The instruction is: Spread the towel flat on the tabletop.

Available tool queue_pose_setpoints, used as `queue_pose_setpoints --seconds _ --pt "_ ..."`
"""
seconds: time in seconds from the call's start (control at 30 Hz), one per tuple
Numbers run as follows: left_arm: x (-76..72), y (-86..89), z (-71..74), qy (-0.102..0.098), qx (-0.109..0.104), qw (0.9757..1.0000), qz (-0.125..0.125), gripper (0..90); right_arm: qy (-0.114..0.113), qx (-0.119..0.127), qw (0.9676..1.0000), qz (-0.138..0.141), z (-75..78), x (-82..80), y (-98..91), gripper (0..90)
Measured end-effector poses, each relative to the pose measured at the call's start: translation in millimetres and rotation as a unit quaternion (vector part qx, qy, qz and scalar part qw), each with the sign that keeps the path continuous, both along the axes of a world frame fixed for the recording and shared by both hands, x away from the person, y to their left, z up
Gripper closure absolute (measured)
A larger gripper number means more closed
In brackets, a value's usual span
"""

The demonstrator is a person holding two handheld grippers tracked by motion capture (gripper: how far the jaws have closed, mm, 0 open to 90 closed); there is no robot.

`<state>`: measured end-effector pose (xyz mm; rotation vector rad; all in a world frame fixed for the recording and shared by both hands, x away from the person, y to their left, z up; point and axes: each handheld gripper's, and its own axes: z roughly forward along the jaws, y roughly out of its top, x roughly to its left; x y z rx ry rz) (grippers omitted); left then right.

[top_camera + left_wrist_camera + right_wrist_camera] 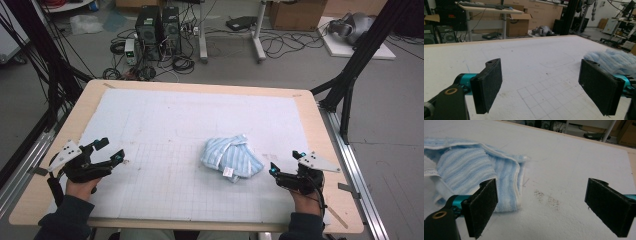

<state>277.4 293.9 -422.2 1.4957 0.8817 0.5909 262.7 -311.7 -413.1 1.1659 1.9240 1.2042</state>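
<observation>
A: Where do we see the towel (231,158) now?

B: We see it crumpled on the white mat (165,120), a little right of the middle. It is blue and white striped, with a small label at its near edge.

A: And our two grippers?

B: Our left gripper (111,151) is at the left side of the mat, well apart from the towel, jaws wide and empty. Our right gripper (286,164) is just beside the towel, jaws also spread with nothing between them.

A: So neither touches it?

B: Correct, in the right gripper view the towel (474,172) lies behind one jaw.
</observation>
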Motion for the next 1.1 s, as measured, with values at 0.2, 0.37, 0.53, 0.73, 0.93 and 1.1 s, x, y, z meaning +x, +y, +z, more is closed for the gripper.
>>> queue_pose_setpoints --seconds 0.2,0.37,0.53,0.73,0.93,1.1 --pt "-1.6 0.5 0.0 0.000 0.000 1.0000 0.003 19.4 0.002 0.001 1.0000 0.005 -1.1 3.2 1.8 10.4" --pt "-1.8 0.7 -1.2 0.003 0.000 1.0000 0.003 19.5 0.001 0.010 0.9999 0.013 0.0 7.1 1.8 10.4" --pt "-7.0 1.7 -0.8 0.006 0.011 0.9998 0.015 20.0 0.002 0.032 0.9990 0.031 2.8 15.0 2.5 10.4" --pt "-6.2 4.1 4.8 -0.006 0.005 0.9998 0.020 20.1 0.019 0.015 0.9973 0.069 9.7 24.8 19.8 10.4" --pt "-1.8 7.3 -0.3 0.004 0.002 0.9999 0.014 20.4 0.018 0.018 0.9961 0.084 19.2 26.6 40.5 11.1" --pt "-2.6 7.9 1.9 0.000 0.005 0.9998 0.017 20.4 0.024 0.015 0.9941 0.104 22.2 29.0 56.0 15.2"
